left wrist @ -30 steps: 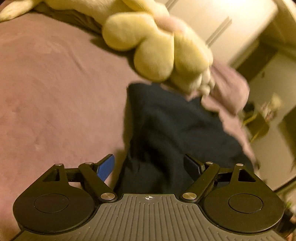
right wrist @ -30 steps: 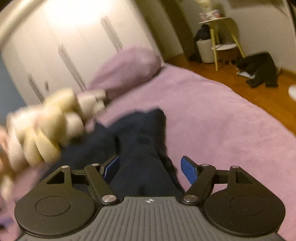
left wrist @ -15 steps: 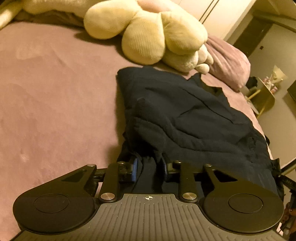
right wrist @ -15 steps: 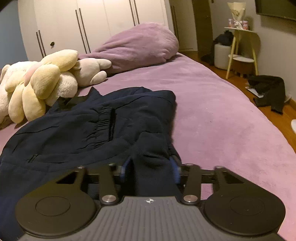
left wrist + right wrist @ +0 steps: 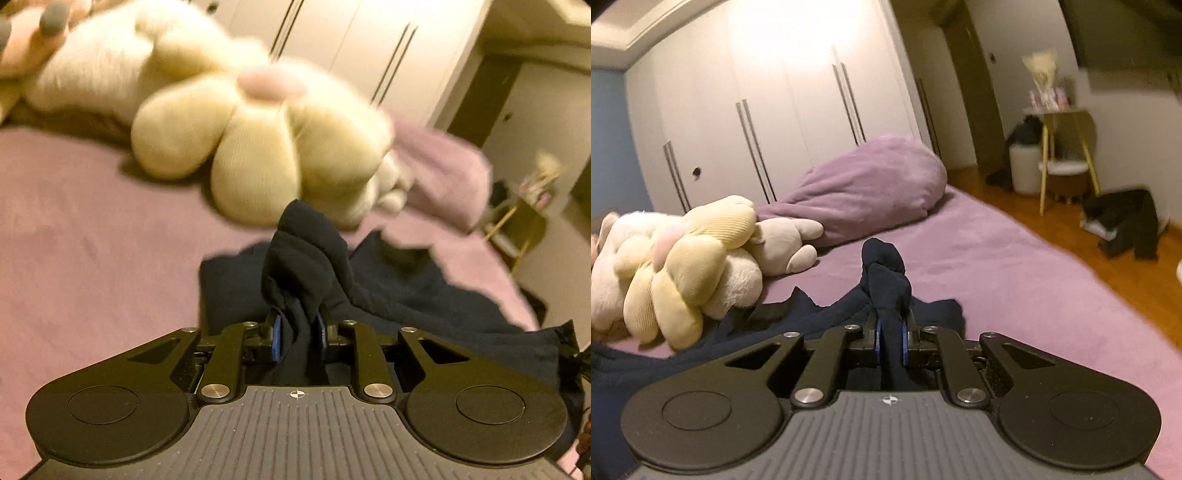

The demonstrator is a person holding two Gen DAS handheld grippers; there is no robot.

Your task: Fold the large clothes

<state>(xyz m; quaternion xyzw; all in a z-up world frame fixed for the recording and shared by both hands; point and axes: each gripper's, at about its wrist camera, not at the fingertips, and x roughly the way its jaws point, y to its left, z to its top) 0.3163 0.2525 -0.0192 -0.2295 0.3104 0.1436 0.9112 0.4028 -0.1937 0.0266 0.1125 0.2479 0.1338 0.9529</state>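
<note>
A dark navy garment (image 5: 424, 295) lies on the purple bed (image 5: 92, 251). My left gripper (image 5: 298, 332) is shut on a bunched fold of the garment, which sticks up past the blue pads and is lifted off the bed. My right gripper (image 5: 890, 338) is shut on another bunched fold of the same garment (image 5: 884, 273), also raised. The rest of the garment (image 5: 701, 354) trails down to the bed below and to the left.
Cream plush toys (image 5: 258, 140) (image 5: 687, 266) lie just beyond the garment. A purple pillow (image 5: 871, 188) sits at the head of the bed. White wardrobe doors (image 5: 757, 110) stand behind. A yellow-legged side table (image 5: 1063, 147) and dark clothes (image 5: 1126, 221) are on the wooden floor to the right.
Both grippers closed on folds of the garment, then lifted them up and toward the plush toys. The garment has bunched up nearer the toys.
</note>
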